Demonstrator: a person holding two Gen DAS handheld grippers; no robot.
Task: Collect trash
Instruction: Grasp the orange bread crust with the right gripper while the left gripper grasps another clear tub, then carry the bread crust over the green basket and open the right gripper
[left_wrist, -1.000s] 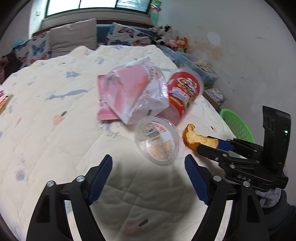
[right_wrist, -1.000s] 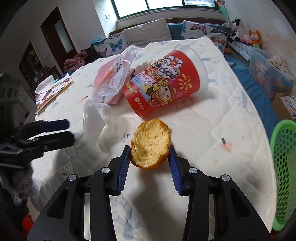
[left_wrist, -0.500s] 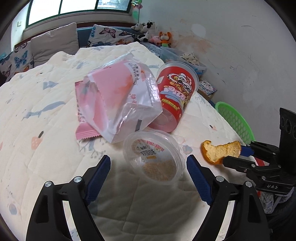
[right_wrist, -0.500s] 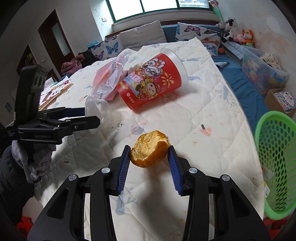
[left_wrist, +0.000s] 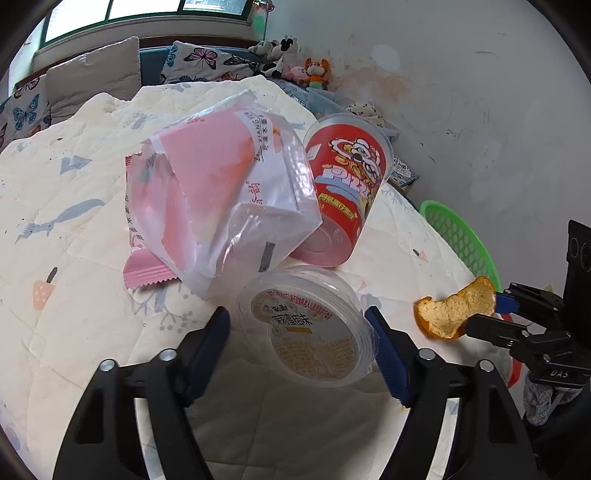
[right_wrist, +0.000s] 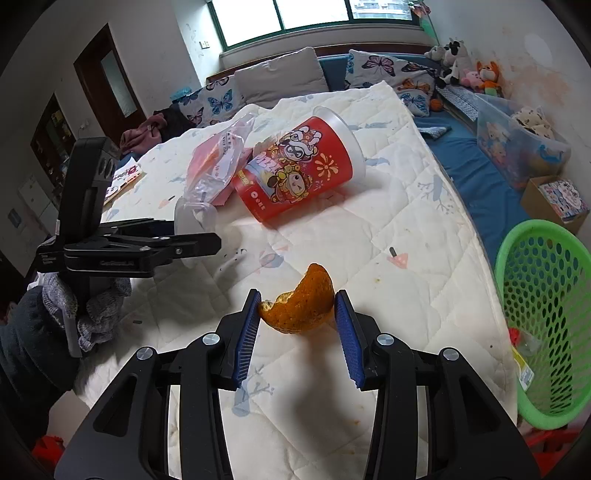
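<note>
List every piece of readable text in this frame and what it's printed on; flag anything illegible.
"XIANG": on the clear plastic bag; the Chinese characters beside it are too blurred to read.
"DAS": on the right gripper body.
Red cup: large blue lettering, distorted, not surely readable.
Clear round tub: Chinese label text, too small to read.
Pink wrapper: no legible text.

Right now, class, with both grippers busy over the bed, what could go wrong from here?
1. The left gripper is closing around the thin clear plastic tub; it may crush or squirt out.
2. The right gripper pinches the curved orange peel only by its edges, so it could drop before reaching the green basket.
3. The red snack cup lies sideways and may roll.
</note>
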